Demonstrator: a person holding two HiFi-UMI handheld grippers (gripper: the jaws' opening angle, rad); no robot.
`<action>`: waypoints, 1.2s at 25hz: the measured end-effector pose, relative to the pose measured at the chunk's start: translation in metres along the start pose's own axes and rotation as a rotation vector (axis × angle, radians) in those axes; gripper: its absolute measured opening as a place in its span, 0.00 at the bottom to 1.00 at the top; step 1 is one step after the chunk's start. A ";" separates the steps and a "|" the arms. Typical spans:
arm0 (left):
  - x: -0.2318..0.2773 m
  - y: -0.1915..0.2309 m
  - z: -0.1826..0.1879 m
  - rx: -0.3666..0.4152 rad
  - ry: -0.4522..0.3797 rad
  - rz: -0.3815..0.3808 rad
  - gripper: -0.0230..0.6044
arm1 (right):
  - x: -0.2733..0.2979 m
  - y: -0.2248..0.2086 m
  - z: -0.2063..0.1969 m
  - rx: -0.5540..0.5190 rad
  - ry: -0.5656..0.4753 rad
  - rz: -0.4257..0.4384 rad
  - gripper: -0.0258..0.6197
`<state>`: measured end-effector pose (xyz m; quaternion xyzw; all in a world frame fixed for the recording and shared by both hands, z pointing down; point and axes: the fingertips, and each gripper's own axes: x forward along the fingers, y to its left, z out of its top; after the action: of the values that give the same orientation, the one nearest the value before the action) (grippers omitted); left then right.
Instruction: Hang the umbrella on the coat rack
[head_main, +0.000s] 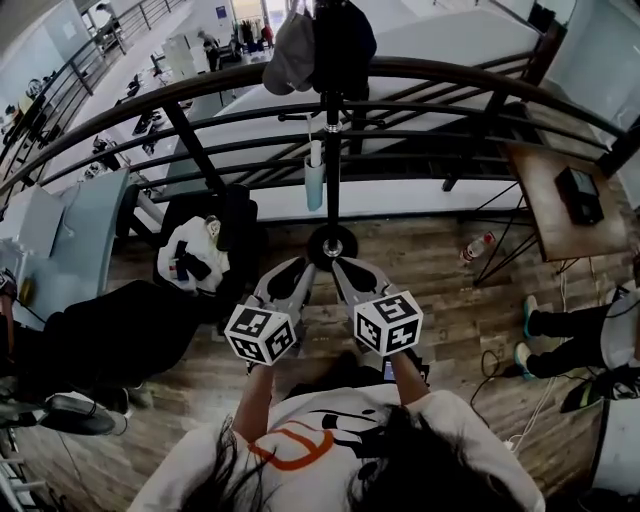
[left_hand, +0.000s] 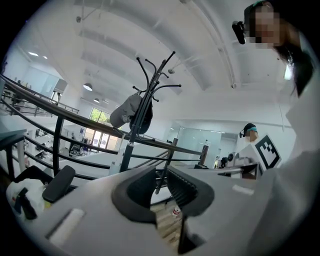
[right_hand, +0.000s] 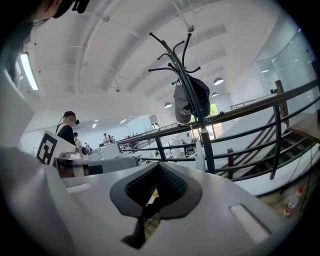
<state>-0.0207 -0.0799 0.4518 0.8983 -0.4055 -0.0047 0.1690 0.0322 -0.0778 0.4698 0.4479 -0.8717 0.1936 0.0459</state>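
Two grippers are hovering low in the head view. The left gripper (head_main: 297, 268) and the right gripper (head_main: 347, 268) are both pointing at the round foot of the coat rack (head_main: 332, 170), which is standing on the wooden floor (head_main: 440, 300) just inside a dark railing (head_main: 450, 75). The umbrella (head_main: 315, 178), folded and pale, is hanging beside the rack's pole from a low hook, clear of both grippers. A grey cap (head_main: 290, 55) and a dark garment (head_main: 345, 40) are hanging higher up. A black chair (head_main: 238, 215) carrying a white bag (head_main: 195, 250) is standing to the left, and a bottle (head_main: 478, 247) is lying on the floor to the right.

The left gripper view is showing its jaws standing slightly apart, with a narrow gap between the ribbed pads (left_hand: 184, 189) and only floor showing through it. The rack is rising ahead, with the umbrella hanging at the pole's left.

The right gripper view is showing its jaws meeting at the tips and gripping nothing. The rack is standing ahead and to the right, and the umbrella is hanging close against the pole's left side.
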 end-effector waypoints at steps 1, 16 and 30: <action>-0.008 0.001 0.000 0.003 0.000 -0.002 0.13 | 0.000 0.007 -0.002 0.000 -0.004 -0.003 0.05; -0.143 0.007 -0.024 -0.015 0.031 -0.023 0.13 | -0.022 0.134 -0.048 0.015 -0.006 -0.037 0.05; -0.189 -0.016 -0.055 -0.021 0.061 -0.060 0.13 | -0.056 0.173 -0.081 0.018 -0.004 -0.067 0.05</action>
<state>-0.1283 0.0844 0.4749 0.9080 -0.3729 0.0133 0.1906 -0.0798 0.0864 0.4790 0.4774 -0.8546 0.1991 0.0464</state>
